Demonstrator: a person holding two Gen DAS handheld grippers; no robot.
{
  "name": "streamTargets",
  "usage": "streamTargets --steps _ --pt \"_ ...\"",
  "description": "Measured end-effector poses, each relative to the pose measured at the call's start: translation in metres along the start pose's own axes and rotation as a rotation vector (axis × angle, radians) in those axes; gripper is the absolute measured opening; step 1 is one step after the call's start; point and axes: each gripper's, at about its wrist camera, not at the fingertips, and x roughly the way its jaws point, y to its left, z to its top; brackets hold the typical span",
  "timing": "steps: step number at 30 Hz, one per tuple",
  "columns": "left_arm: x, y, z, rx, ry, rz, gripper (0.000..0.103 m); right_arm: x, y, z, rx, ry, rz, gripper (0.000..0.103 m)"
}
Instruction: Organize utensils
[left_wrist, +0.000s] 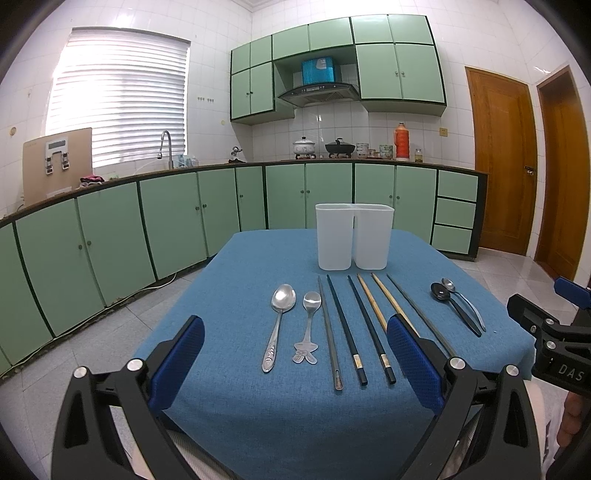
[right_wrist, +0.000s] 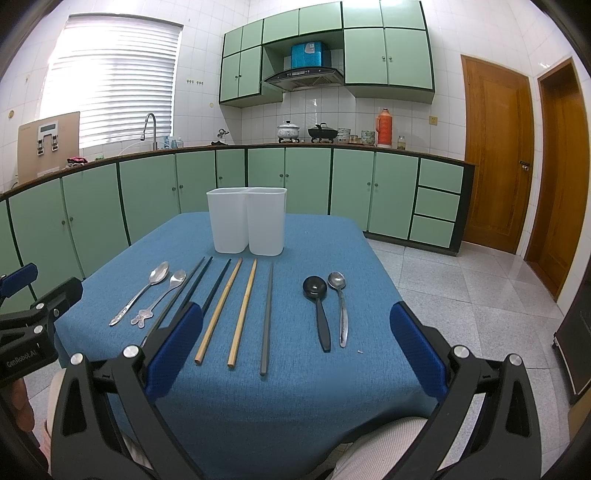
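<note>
Evidently start state: nothing sorted yet. Two-compartment white holder (right_wrist: 246, 221) stands empty at far end of blue table (right_wrist: 332, 251); spoons and chopsticks lie in row before it, handles toward person, likely for easy pickup. Left gripper (left_wrist: 295, 362) wide, empty, framing steel spoons (left_wrist: 282, 321) and dark chopsticks (left_wrist: 345, 332). Right gripper (right_wrist: 295, 350) wide, empty, framing wooden chopsticks (right_wrist: 231, 314), black spoon (right_wrist: 319, 310).

A white two-compartment holder (left_wrist: 354, 236) stands upright, both compartments empty. In front of it the utensils lie flat in a row, handles pointing away from it: a large steel spoon (left_wrist: 279, 319) and a small decorated one (left_wrist: 309, 326) at left, six chopsticks (left_wrist: 345, 330) in the middle, a black spoon (left_wrist: 453, 308) beside a slim steel spoon (left_wrist: 464, 302) at right.
</note>
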Motion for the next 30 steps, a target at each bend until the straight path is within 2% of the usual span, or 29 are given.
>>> streamTargets --steps 20,22,23,30 --pt "0.0 0.002 -0.001 -0.006 0.002 0.001 0.097 -0.002 -0.009 0.005 -0.004 -0.005 -0.002 0.098" --pt "0.004 0.007 0.0 -0.02 0.011 0.003 0.097 0.002 -0.011 0.01 -0.004 -0.005 -0.007 0.098" --pt "0.006 0.011 0.001 -0.027 0.015 0.007 0.097 -0.01 -0.017 0.012 -0.004 -0.006 -0.012 0.098" --pt "0.033 0.032 0.011 -0.058 0.07 0.053 0.097 0.011 -0.026 0.021 -0.017 0.003 -0.051 0.098"
